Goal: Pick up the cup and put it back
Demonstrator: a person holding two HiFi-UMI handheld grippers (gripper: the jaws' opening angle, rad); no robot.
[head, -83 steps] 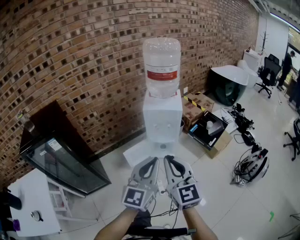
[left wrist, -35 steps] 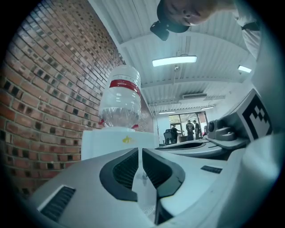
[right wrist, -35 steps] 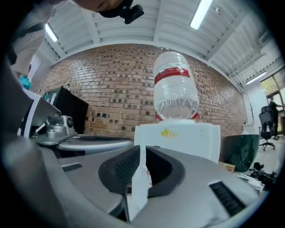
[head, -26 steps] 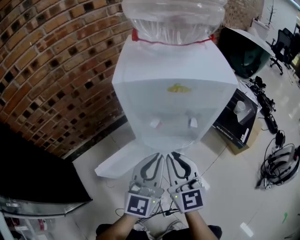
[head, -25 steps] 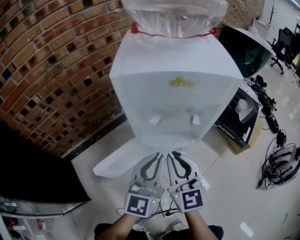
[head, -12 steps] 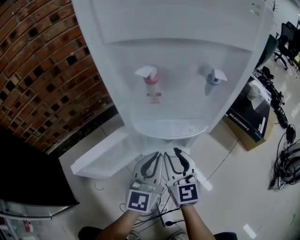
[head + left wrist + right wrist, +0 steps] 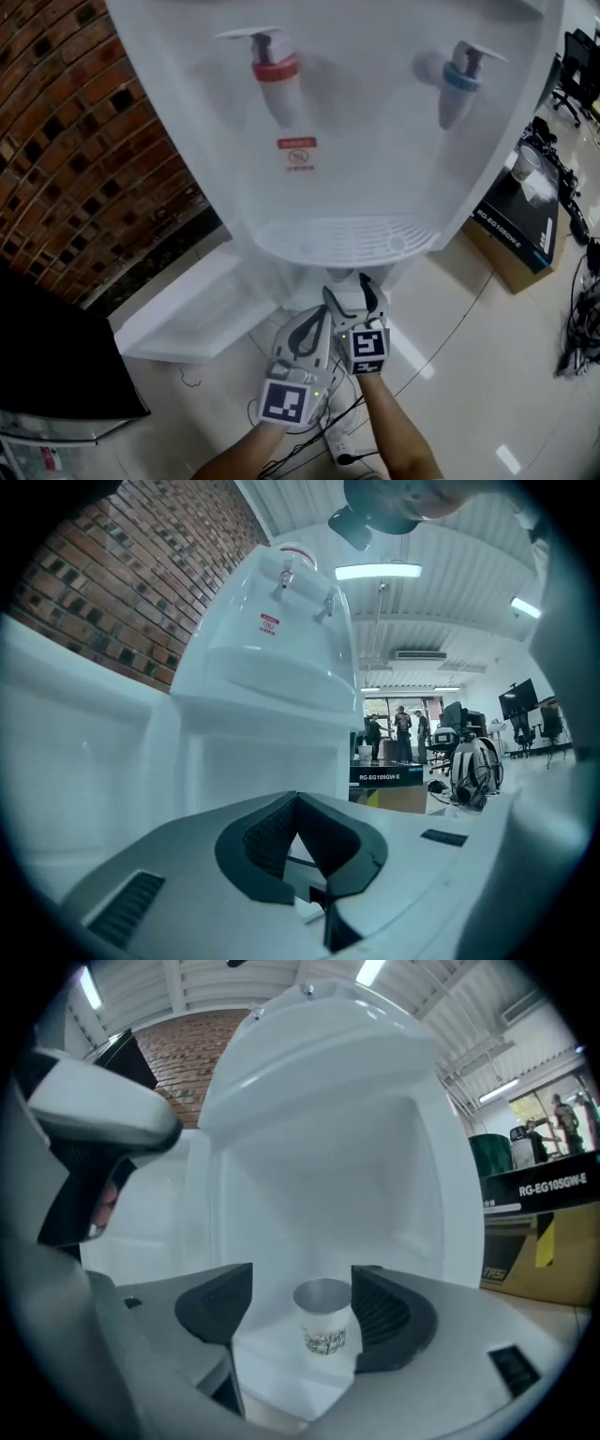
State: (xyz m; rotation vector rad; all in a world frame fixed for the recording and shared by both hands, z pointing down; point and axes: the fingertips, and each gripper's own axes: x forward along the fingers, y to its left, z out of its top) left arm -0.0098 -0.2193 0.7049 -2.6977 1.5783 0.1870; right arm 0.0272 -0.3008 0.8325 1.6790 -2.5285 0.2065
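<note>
Brick wall and floor tiles flank a white water dispenser. Inside its low compartment the cup stands ahead of the right claw, whose jaws have just been opening and stand spread, nothing between them yet. The left claw is pressed together, empty. Likely thin paper, light, crushable: pinch mid-wall gently.

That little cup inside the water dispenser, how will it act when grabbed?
The paper cup looks thin-walled, so a hard squeeze would probably dent it. It appears empty, so likely very light. Standing upright on a base narrower than its rim, it may tip if nudged.
</note>
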